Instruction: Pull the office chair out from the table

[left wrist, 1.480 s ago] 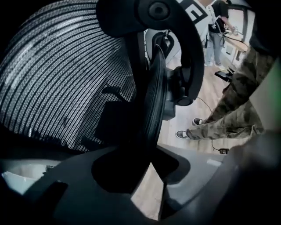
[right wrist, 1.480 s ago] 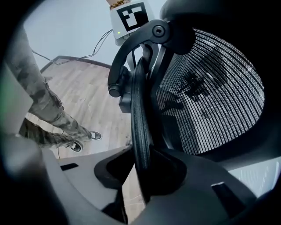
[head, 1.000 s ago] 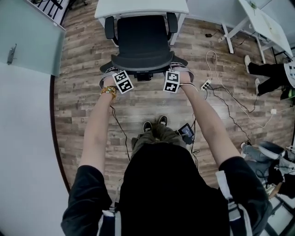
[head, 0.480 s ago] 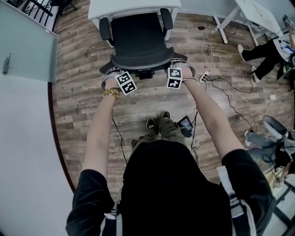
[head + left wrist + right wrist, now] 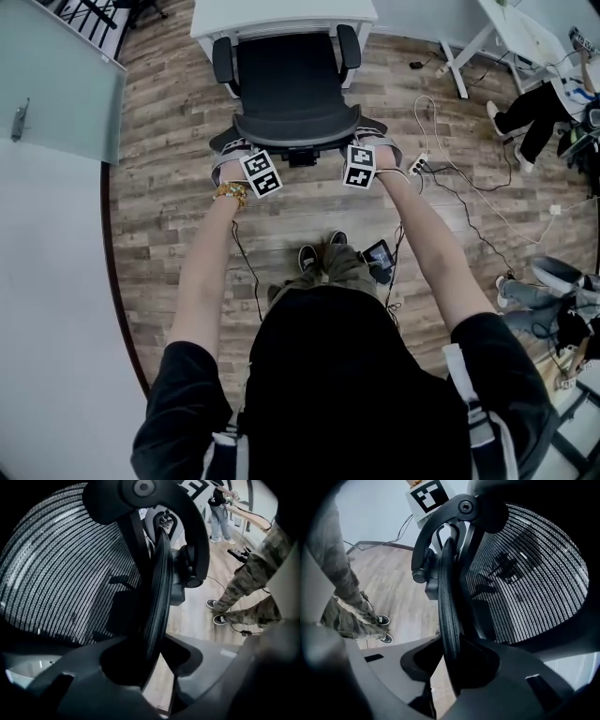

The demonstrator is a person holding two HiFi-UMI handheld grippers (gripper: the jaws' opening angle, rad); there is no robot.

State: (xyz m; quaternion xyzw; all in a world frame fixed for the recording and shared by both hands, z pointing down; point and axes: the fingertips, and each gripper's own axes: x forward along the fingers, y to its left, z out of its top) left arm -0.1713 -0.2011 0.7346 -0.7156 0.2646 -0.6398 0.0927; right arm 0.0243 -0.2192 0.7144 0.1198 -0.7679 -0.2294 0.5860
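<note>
The black mesh office chair stands with its seat tucked under the white table, its back toward me. My left gripper and right gripper sit on the top edge of the backrest, left and right of the centre post. In the left gripper view the backrest's ribbed rim runs down into my left gripper, between its jaws. The right gripper view shows the same rim seated in my right gripper. Both are shut on the rim.
My shoes are behind the chair, with a small device on the wood floor beside them. A power strip and cables lie at the right. Another white table and a seated person are far right, a grey panel left.
The head view has shifted slightly. Both grippers stay on the backrest's top edge, and the chair's place against the table looks about the same.
</note>
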